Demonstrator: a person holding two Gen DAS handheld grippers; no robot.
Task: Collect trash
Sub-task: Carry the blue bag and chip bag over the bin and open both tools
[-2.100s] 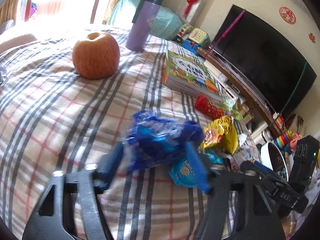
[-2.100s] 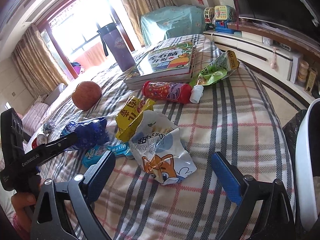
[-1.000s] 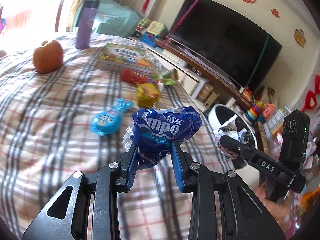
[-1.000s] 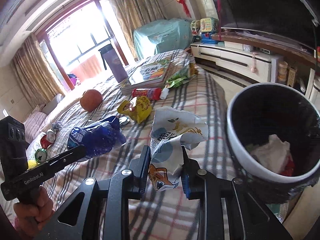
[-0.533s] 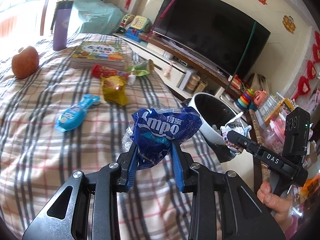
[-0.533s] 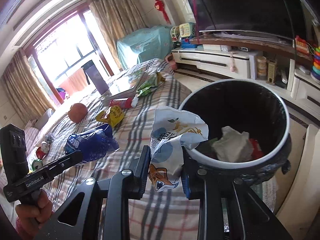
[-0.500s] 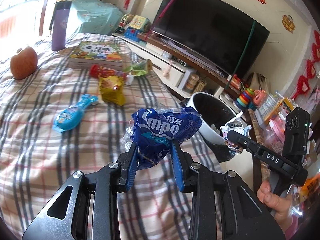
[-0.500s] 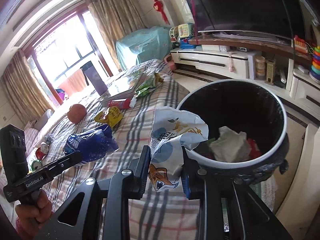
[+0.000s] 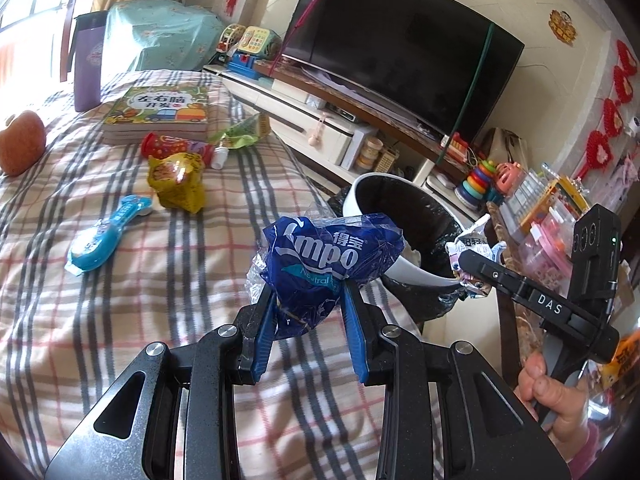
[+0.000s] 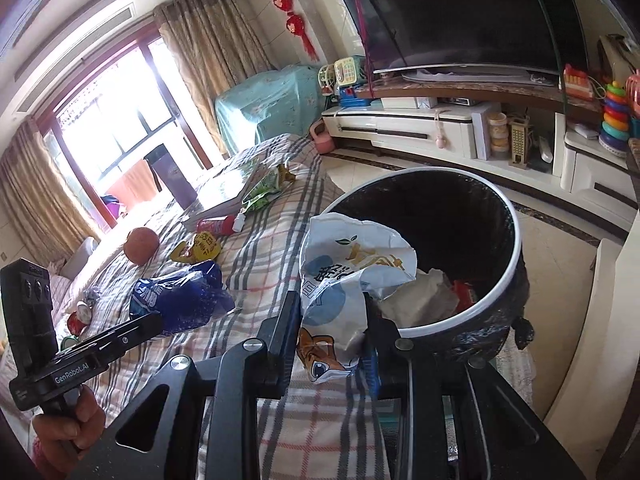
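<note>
My left gripper (image 9: 306, 292) is shut on a crumpled blue tissue wrapper (image 9: 328, 256), held above the plaid bed near its edge. My right gripper (image 10: 330, 320) is shut on a white snack bag with a fox print (image 10: 344, 280), which hangs at the near rim of the white bin with a black liner (image 10: 512, 264). In the left wrist view the same bin (image 9: 416, 272) stands just beyond the blue wrapper, and the right gripper (image 9: 470, 264) with its bag is at the bin's right rim. Crumpled paper and red trash lie inside the bin.
On the plaid bed (image 9: 120, 280) lie a yellow snack bag (image 9: 176, 180), a blue packet (image 9: 104, 236), a red tube (image 9: 176, 146), a green wrapper (image 9: 240, 134), books (image 9: 160, 114), an apple (image 9: 20, 142) and a purple flask (image 9: 86, 64). A TV cabinet (image 10: 440, 128) with toys lines the far wall.
Both grippers have carried their wrappers sideways off the bed toward the bin. The bin now looms larger and the white bag sits over its rim. Both grips stay unchanged.
</note>
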